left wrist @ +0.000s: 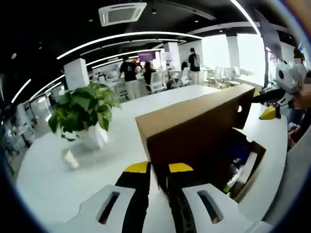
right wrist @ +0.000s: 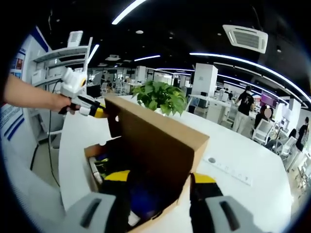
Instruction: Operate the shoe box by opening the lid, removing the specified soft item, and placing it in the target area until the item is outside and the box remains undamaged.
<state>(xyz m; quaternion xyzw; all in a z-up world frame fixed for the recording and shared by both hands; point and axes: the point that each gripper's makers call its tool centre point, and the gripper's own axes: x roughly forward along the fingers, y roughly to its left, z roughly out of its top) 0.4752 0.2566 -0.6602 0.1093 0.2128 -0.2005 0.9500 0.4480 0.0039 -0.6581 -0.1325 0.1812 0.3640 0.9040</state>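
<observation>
Left claw (left wrist: pixel 159 171) pinches the near edge of the raised cardboard lid (left wrist: pixel 194 116); right claw (right wrist: pixel 160 183), jaws spread, straddles the lid's other end over the open shoe box (right wrist: pixel 97 160). Opening looks done; the soft item (right wrist: pixel 141 196), dark blue between the right jaws, remains inside
</observation>
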